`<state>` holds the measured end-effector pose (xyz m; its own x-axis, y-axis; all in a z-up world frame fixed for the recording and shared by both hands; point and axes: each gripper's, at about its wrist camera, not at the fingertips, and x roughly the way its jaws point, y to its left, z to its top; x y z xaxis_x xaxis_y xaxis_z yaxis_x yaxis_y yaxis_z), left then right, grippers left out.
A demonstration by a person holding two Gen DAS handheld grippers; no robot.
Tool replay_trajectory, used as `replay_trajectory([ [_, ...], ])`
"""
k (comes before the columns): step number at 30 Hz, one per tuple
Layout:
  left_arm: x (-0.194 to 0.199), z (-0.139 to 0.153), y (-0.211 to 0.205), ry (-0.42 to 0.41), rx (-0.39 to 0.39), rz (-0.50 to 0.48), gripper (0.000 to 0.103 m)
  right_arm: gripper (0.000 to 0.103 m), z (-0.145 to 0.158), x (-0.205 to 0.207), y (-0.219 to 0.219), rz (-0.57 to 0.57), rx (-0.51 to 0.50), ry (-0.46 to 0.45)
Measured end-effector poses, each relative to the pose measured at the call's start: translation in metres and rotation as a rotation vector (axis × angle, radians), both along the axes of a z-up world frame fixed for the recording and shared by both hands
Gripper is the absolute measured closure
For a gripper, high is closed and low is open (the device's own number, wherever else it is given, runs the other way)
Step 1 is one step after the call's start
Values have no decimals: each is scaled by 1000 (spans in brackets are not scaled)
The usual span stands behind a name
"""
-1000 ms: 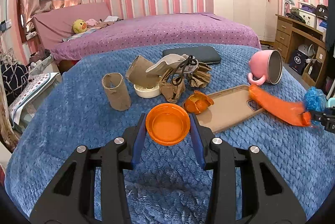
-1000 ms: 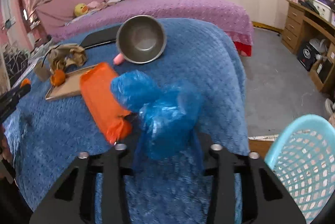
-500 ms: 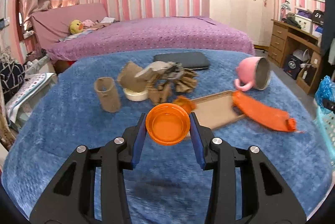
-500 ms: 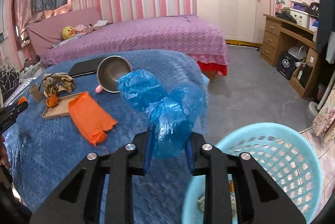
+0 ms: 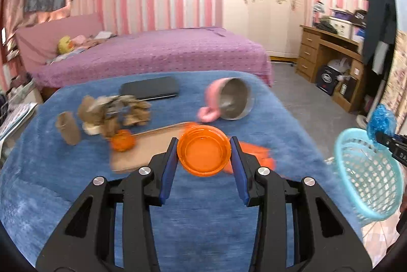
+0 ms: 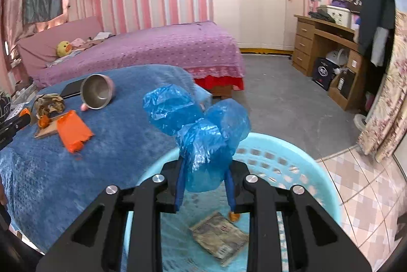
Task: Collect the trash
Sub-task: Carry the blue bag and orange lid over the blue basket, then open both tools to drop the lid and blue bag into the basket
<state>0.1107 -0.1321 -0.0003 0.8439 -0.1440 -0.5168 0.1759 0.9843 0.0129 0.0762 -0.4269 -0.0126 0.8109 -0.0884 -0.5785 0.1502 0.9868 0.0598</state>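
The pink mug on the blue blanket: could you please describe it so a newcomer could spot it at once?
Start at the blue blanket in front of the purple bed. Right of the black case lies the pink mug, tipped on its side. Nothing else there has its handle and grey metal lining.

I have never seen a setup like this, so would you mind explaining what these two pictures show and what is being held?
A person holds a two-finger gripper in each hand; a fisheye camera on each looks along its fingers. In the left view, the left gripper clamps an orange lid. In the right view, the right gripper grips a crumpled blue plastic bag above a light blue basket. On the blue blanket lie a tipped pink mug, crumpled brown paper, a cardboard tube and an orange wrapper.
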Motion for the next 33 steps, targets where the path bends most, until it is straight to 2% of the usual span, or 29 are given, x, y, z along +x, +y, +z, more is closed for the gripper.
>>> replay_trajectory([
  [6,-21,-5,-83,11,8,-145,64,77,-7,-16,-37,-56,1,14],
  [12,-37,-16,-149,43,7,-260,64,77,-12,-34,-71,-110,-4,26],
  [16,-40,-21,-186,51,23,-311,64,77,-15,-38,-83,-127,22,26],
  [20,-39,-20,-215,26,46,-336,64,77,-19,-39,-85,-126,47,23],
  [25,-30,-18,-228,23,36,-334,63,77,-24,-37,-89,-133,88,4],
  [30,-20,-19,-226,-9,65,-289,25,77,-30,-35,-89,-138,86,-14],
  [31,-18,-19,-227,-13,67,-282,23,76,-32,-35,-90,-141,90,-12],
  [33,-15,-19,-223,-13,70,-273,13,76,-35,-33,-90,-140,98,-6],
])
